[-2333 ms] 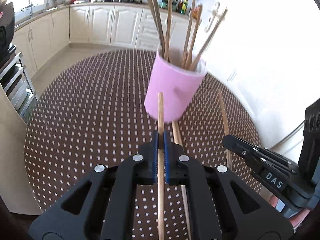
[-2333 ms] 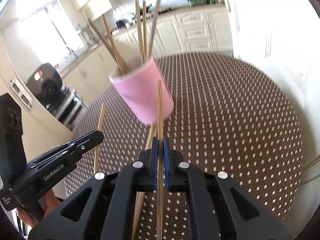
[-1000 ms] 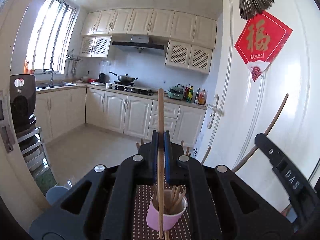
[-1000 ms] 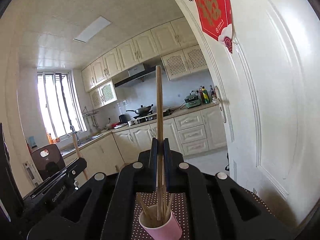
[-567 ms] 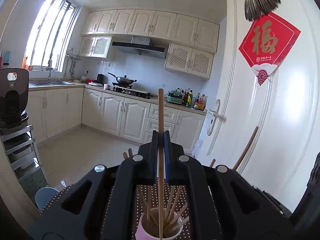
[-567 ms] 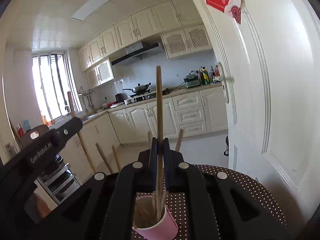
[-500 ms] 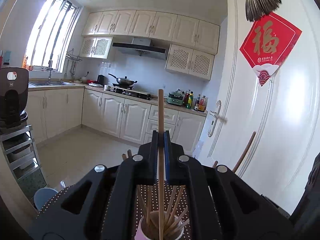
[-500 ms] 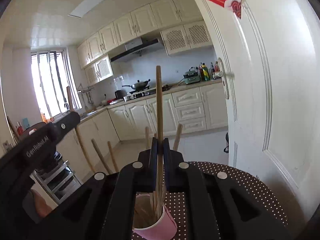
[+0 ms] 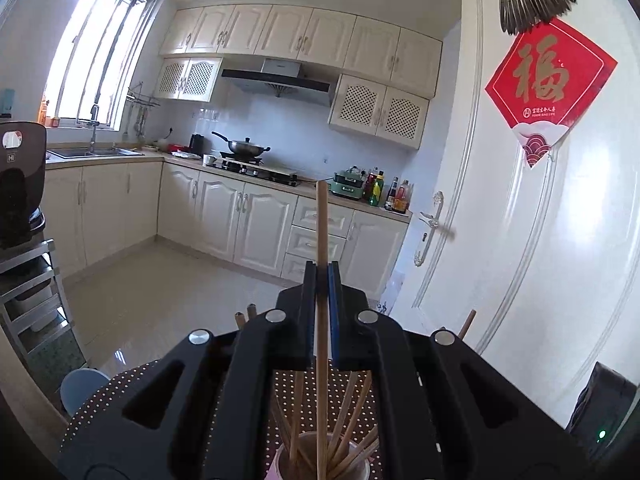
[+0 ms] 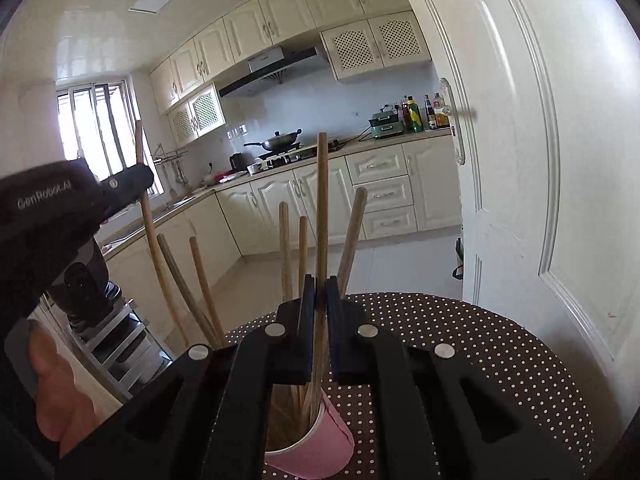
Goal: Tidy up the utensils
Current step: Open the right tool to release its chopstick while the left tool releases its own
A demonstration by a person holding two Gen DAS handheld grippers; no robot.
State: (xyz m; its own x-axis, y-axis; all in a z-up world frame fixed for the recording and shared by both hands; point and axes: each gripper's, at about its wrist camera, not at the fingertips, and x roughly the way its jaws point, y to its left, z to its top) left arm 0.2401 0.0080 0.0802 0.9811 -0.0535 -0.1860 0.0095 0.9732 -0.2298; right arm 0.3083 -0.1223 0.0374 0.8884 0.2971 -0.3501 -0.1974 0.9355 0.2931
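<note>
Both tongs gripped one chopstick each, upright over the pink cup [image 10: 316,450] on the dotted surface [image 10: 480,352]: left tongs [image 9: 321,280], right tongs [image 10: 318,292]. Insertion step; next, probably lower tips in, release.

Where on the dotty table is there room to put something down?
The dotted tablecloth lies bare to the right of the pink cup, out toward the white door. It is crowded at the cup: chopsticks fan out of it, and both claws hold one above it.
</note>
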